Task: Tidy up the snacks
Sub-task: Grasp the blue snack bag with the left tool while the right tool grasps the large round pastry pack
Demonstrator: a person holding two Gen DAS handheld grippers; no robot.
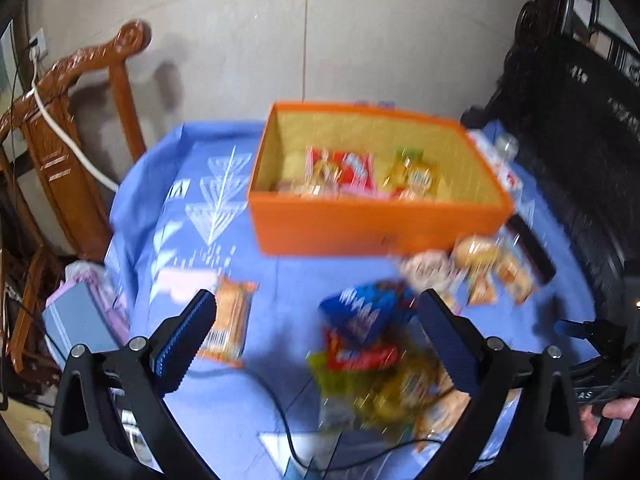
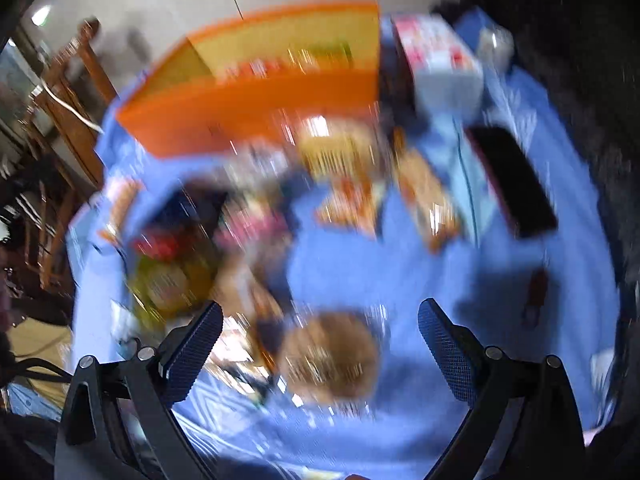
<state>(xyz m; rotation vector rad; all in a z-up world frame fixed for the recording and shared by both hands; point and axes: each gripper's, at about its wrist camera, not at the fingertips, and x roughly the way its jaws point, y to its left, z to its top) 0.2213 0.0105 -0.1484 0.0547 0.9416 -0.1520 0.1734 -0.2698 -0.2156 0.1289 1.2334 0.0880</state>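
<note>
An orange box (image 1: 372, 228) with a yellow lining stands at the back of the blue-clothed table (image 1: 280, 272) and holds several snack packets (image 1: 344, 172). Loose snacks lie in front of it: an orange packet (image 1: 230, 322), a blue packet (image 1: 368, 312), a red and green heap (image 1: 372, 376) and round buns (image 1: 476, 252). My left gripper (image 1: 316, 336) hangs open above them, holding nothing. The right wrist view is badly blurred. There the right gripper (image 2: 320, 344) is open over a round brown bun (image 2: 330, 356), with the orange box (image 2: 256, 108) beyond.
A carved wooden chair (image 1: 80, 128) stands left of the table. A dark phone (image 2: 514, 180) lies at the table's right side, with a red-and-white carton (image 2: 436, 60) and a bottle (image 1: 506, 146) behind it. A black cable (image 1: 280, 412) runs across the near cloth. Dark furniture (image 1: 580, 140) fills the right.
</note>
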